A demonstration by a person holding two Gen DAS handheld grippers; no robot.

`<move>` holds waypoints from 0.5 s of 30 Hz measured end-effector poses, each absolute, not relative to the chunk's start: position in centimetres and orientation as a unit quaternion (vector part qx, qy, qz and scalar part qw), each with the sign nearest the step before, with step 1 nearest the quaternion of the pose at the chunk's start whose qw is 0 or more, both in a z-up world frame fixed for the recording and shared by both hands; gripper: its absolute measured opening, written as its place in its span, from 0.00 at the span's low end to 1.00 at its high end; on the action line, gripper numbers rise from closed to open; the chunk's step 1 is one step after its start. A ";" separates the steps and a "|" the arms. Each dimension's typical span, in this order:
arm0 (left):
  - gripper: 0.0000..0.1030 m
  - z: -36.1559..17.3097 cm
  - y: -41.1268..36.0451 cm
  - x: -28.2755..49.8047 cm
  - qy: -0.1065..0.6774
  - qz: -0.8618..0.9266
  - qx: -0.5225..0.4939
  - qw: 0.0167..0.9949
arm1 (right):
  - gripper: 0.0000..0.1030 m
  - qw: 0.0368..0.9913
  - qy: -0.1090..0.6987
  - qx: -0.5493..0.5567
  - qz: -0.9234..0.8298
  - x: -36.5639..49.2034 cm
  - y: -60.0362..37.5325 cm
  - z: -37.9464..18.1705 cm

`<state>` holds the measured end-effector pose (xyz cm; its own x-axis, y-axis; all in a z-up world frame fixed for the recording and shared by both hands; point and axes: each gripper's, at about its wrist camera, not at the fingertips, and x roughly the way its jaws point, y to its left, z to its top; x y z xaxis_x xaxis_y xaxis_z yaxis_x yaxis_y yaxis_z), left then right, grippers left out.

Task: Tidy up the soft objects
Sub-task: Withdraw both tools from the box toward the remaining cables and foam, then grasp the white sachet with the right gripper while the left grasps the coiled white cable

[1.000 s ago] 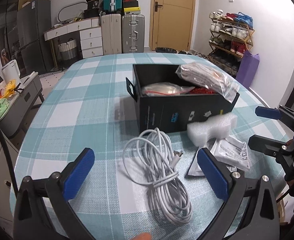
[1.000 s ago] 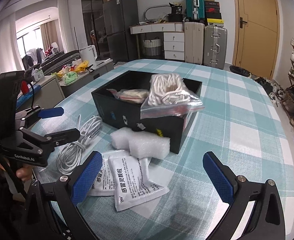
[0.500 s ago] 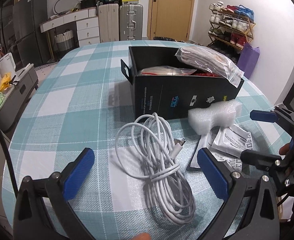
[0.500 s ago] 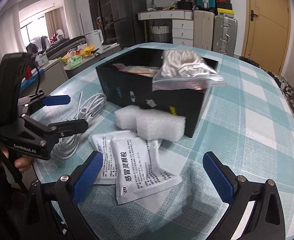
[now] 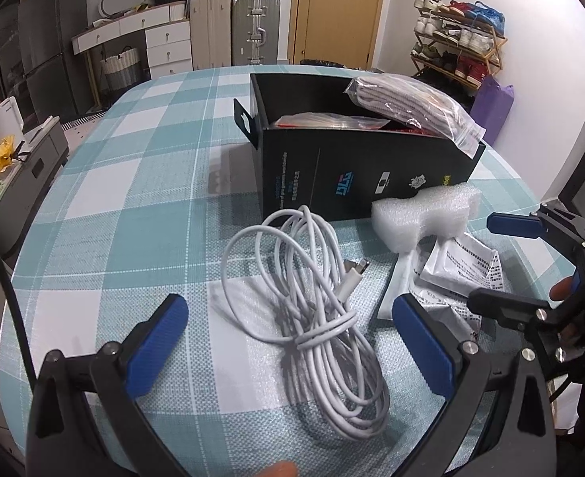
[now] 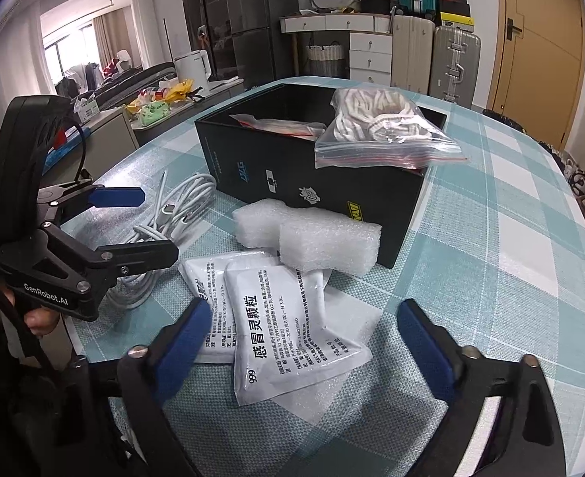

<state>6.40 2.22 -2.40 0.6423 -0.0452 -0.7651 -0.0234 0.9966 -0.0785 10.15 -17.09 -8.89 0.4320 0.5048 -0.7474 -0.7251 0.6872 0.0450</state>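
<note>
A coiled white cable [image 5: 312, 302] lies on the checked tablecloth just ahead of my left gripper [image 5: 292, 342], which is open and holds nothing. White medicine sachets [image 6: 288, 326] lie stacked between the blue pads of my right gripper [image 6: 308, 342]; its jaws are closing and the pads stand clear of the sachets. A white foam block [image 6: 316, 236] rests behind them against the black box [image 6: 332, 183]. The box holds a zip bag of white rope [image 6: 379, 127] leaning over its rim and a flat red-and-clear bag [image 5: 332, 121]. The foam block [image 5: 423, 208] and the box [image 5: 356, 167] also show in the left wrist view.
The table's near edge runs just under both grippers. A side unit with snacks and a kettle [image 6: 191, 67] stands to the left of the table. Suitcases [image 5: 254, 28], drawers and a door stand at the far wall, a shoe rack [image 5: 457, 35] at the right.
Both grippers have tipped down and come closer to the cable and the sachets. The right gripper's pads have drawn inward around the sachets.
</note>
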 end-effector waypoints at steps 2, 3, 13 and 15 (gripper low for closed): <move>1.00 -2.5 2.3 6.5 0.426 -0.005 -0.040 0.904 | 0.83 0.832 0.388 -0.145 0.368 10.2 -17.0 -9.1; 1.00 -2.6 2.3 6.5 0.427 -0.005 -0.040 0.904 | 0.81 0.831 0.389 -0.146 0.370 10.2 -17.0 -9.1; 1.00 -2.9 2.4 6.8 0.436 -0.009 -0.043 0.899 | 0.58 0.825 0.389 -0.152 0.380 9.9 -16.8 -9.4; 1.00 -2.9 2.4 6.8 0.438 -0.009 -0.043 0.898 | 0.51 0.826 0.387 -0.152 0.382 9.8 -16.8 -9.4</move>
<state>6.83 2.38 -2.95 0.6168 -0.0543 -0.7852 -0.0208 0.9962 -0.0852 9.77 -16.78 -9.36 0.4092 0.5132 -0.7544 -0.7478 0.6624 0.0450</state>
